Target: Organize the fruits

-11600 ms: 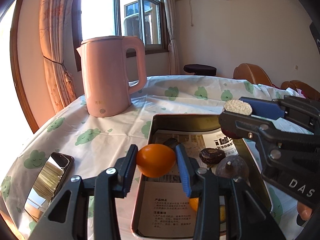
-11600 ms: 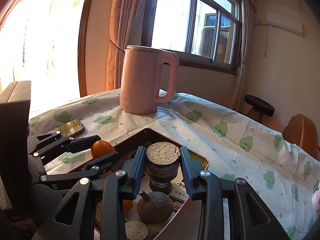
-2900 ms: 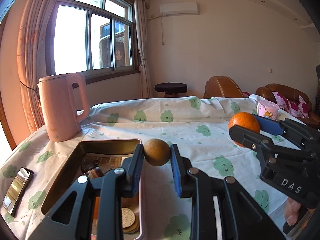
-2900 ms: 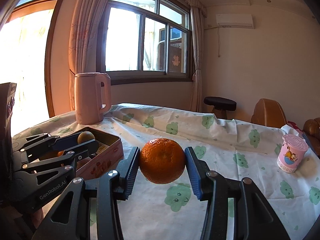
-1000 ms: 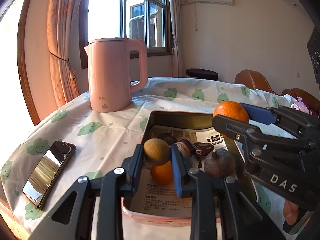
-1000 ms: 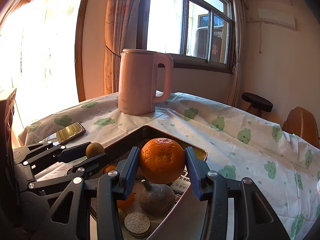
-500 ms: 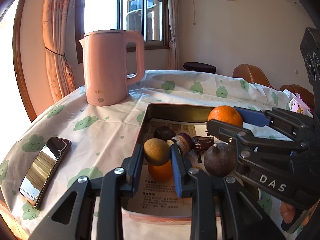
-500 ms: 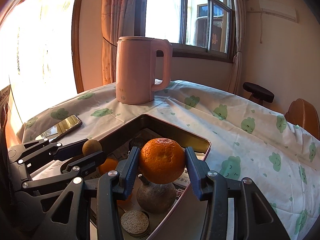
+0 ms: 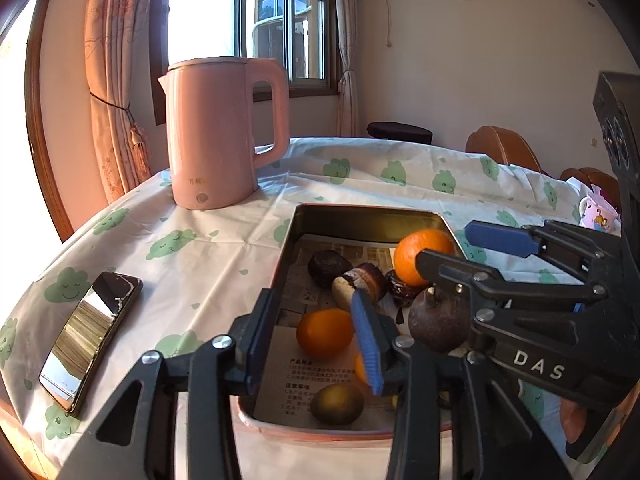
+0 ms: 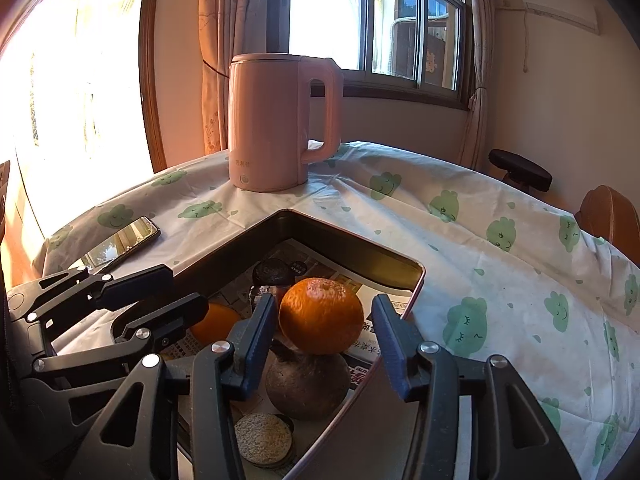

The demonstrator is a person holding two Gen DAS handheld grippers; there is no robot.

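Observation:
An open metal tin (image 9: 360, 222) (image 10: 352, 242) lined with printed paper holds fruit and snacks. My left gripper (image 9: 312, 344) (image 10: 186, 288) hovers over its near end, jaws opening with nothing between them. Below it a small brownish-green fruit (image 9: 337, 404) lies on the paper, behind it a small orange (image 9: 325, 334). My right gripper (image 10: 324, 332) (image 9: 444, 246) is opening around a big orange (image 10: 322, 316) (image 9: 416, 254). That orange rests on a dark brown stemmed fruit (image 10: 308, 384) (image 9: 438, 328), with a gap at each pad.
A pink kettle (image 9: 216, 136) (image 10: 272, 120) stands behind the tin. A phone (image 9: 88, 336) (image 10: 120, 242) lies left of it on the cloud-print cloth. Dark pastries (image 9: 326, 264) and a round biscuit (image 10: 262, 438) share the tin. A pink cup (image 9: 598, 212) stands far right.
My left jaws have opened and the small brownish fruit has dropped from them into the tin's near end. My right jaws have widened off the big orange.

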